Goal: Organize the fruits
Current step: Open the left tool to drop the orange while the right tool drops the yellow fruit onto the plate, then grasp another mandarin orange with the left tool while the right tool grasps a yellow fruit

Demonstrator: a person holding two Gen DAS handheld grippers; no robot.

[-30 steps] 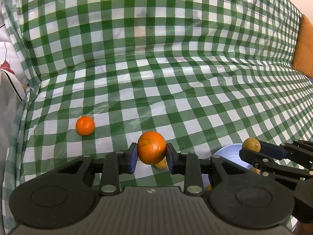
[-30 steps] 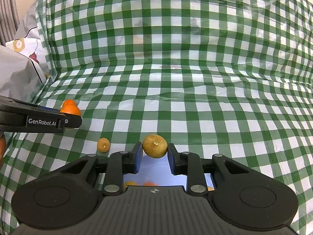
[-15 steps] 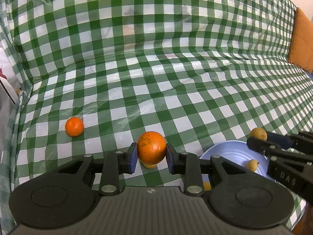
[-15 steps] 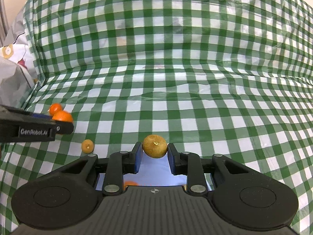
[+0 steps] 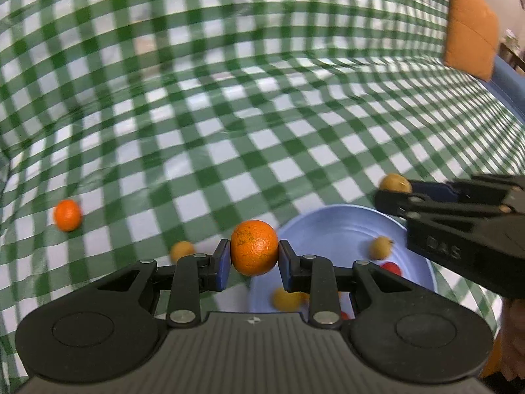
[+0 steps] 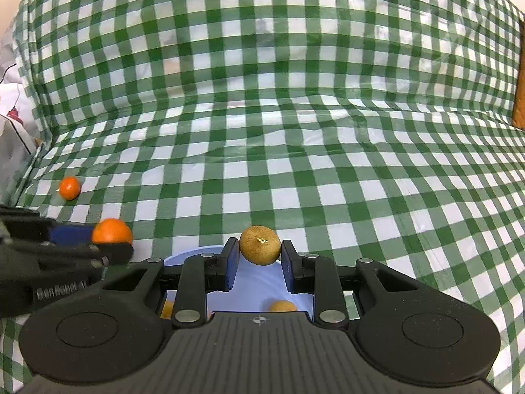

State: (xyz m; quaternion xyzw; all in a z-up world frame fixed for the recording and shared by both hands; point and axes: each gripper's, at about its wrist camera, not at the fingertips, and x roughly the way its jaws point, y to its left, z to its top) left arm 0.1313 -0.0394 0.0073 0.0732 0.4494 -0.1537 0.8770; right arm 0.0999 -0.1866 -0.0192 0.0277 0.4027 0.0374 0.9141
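My left gripper [image 5: 254, 256] is shut on a large orange [image 5: 254, 252], held at the left rim of a pale blue plate [image 5: 341, 229]. The same orange [image 6: 111, 230] shows at the left of the right wrist view. My right gripper [image 6: 259, 254] is shut on a small brownish-yellow fruit [image 6: 260, 244] above the plate's far edge [image 6: 197, 250]; that fruit [image 5: 393, 183] also shows at the right of the left wrist view. On the plate lie small yellow fruits [image 5: 380, 247] and something red [image 5: 390, 267]. A small orange [image 5: 67, 215] and a small yellow fruit [image 5: 182, 251] lie on the cloth.
A green-and-white checked cloth [image 6: 295, 131] covers the seat and rises up the back. An orange cushion [image 5: 469, 29] stands at the far right. White fabric [image 6: 13, 131] lies at the left edge.
Both grippers have moved sideways with their fruit, so the plate now sits much further into the left wrist view. The left gripper has rolled a little. Both grips are unchanged.
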